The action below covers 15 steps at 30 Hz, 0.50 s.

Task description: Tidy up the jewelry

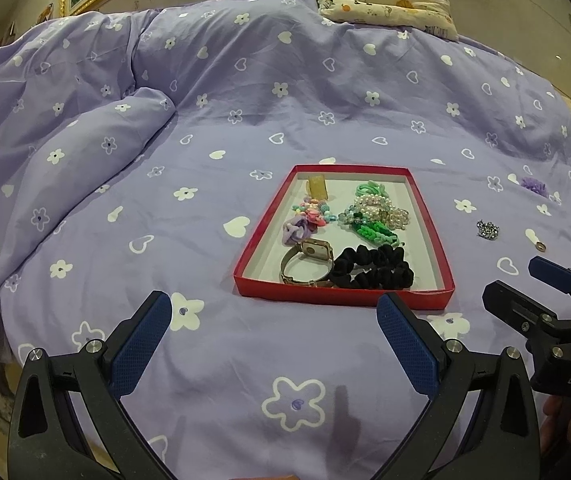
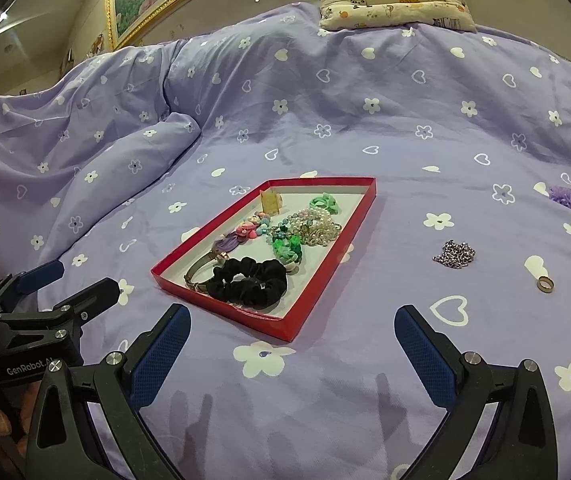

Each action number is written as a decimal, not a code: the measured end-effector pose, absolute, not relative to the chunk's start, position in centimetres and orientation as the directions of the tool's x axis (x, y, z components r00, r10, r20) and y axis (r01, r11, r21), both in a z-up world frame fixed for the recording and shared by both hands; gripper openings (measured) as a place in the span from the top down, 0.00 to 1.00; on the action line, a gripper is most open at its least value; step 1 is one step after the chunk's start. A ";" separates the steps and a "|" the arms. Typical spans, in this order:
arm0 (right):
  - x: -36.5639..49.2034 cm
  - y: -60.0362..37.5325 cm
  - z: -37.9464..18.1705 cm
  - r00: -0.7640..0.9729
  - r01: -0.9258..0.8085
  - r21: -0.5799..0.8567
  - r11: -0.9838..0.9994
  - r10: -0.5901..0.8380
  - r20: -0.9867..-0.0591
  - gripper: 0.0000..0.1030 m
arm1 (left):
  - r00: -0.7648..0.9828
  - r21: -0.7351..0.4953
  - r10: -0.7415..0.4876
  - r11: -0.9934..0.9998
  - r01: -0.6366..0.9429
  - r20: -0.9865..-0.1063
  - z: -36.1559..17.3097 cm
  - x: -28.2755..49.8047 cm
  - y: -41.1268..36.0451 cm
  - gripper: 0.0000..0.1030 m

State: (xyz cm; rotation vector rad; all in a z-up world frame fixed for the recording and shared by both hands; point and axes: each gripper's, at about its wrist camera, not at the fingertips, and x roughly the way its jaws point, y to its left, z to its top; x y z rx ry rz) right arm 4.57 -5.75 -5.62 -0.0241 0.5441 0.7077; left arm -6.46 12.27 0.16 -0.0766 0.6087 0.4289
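Here, we hold both grippers released and empty: the left gripper [image 1: 273,338] has its blue pads spread wide above the bedspread [image 1: 245,112], and the right gripper [image 2: 291,354] is spread the same way, with nothing between the fingers of either. Both hover low at the near edge of the bed, side by side and pointing forward, tilted down toward the work; each appears at the edge of the other's view. We judge this to be a ready pose between picks. Just ahead of the left gripper lies the red tray [image 1: 431,216], which already collects most pieces: a black scrunchie [image 1: 373,268] and a watch [image 1: 309,260] at the near end, with bead bracelets [image 1: 381,210] and a purple flower tie [image 1: 295,230] further in. Three items remain loose on the bedspread, well apart from the tray on its right: a chain [image 2: 455,255], a ring [image 2: 544,283] and a purple scrunchie [image 2: 565,197]. These lie on the right gripper's side, so we judge that it should take them next.
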 end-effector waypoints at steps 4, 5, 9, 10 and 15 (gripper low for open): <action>4.6 -5.7 -5.7 0.627 -0.623 0.160 0.766 0.610 -0.485 0.00 | 0.731 0.058 0.369 0.909 -0.413 -0.574 0.0 -6.3 12.3 0.00; 4.6 -5.7 -5.7 0.626 -0.623 0.160 0.766 0.610 -0.486 0.00 | 0.731 0.057 0.368 0.909 -0.413 -0.575 0.0 -6.3 12.3 0.00; 4.7 -5.6 -5.8 0.622 -0.624 0.161 0.765 0.611 -0.490 0.00 | 0.729 0.056 0.368 0.908 -0.415 -0.577 -0.1 -6.2 12.3 0.00; 4.7 -5.6 -5.8 0.623 -0.624 0.161 0.765 0.610 -0.490 0.00 | 0.729 0.055 0.368 0.908 -0.415 -0.577 -0.1 -6.2 12.3 0.00; 4.6 -5.6 -5.9 0.621 -0.625 0.159 0.764 0.610 -0.491 0.00 | 0.729 0.055 0.369 0.908 -0.415 -0.576 -0.1 -6.2 12.2 0.00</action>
